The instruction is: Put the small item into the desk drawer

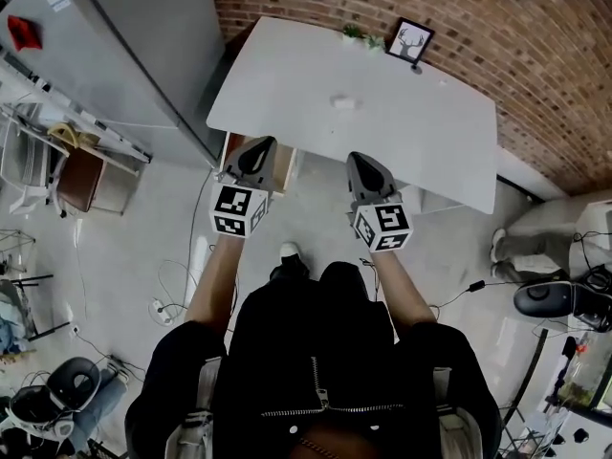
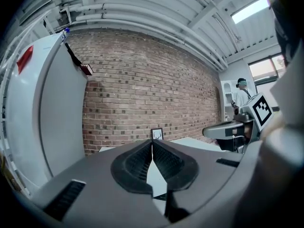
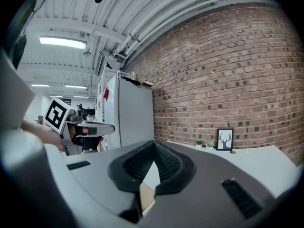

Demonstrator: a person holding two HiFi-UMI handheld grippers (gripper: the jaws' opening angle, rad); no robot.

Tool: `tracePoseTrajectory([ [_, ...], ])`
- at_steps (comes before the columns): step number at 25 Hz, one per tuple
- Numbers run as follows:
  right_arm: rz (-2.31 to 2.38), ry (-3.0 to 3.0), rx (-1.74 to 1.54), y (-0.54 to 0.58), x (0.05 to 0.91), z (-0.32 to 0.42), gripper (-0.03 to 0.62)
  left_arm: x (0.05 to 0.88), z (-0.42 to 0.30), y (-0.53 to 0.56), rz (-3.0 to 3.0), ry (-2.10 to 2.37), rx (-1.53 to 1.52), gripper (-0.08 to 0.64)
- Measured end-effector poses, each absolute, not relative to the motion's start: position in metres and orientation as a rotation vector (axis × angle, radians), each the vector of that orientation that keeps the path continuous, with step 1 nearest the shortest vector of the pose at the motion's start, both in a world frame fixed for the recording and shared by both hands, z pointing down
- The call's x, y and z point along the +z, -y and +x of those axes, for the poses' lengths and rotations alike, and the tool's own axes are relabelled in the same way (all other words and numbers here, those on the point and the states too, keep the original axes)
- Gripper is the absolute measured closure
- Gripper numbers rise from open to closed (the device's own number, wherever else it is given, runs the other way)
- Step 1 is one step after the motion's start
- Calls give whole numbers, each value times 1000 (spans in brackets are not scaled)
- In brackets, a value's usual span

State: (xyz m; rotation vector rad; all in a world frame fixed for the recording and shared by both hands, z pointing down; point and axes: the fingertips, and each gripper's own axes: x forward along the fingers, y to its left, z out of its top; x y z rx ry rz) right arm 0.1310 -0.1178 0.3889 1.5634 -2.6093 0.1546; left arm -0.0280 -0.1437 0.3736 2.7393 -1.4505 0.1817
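Both grippers closed and empty before the desk, the small item on its top.

Head view: the left gripper and the right gripper are side by side at the near edge of the white desk. The small item lies on the desk top beyond them, apart from both. Left gripper view: the jaws are pressed together with nothing between, pointing toward a frame by the brick wall. Right gripper view: the jaws are also together and hold nothing; a fridge stands at left.

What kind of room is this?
Probably an office-like workroom or lab: a white desk stands against a brick wall, with a tall fridge beside it and a black office chair nearby.
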Motion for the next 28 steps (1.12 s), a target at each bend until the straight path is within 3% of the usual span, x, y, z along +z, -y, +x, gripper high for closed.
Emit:
tracePoseTrajectory([
  [25, 1673, 2535, 107, 171, 390, 152, 590, 391, -15, 210, 2753, 1356, 184, 538],
  [28, 1660, 2521, 85, 173, 394, 151, 514, 395, -15, 213, 2743, 1356, 186, 538],
])
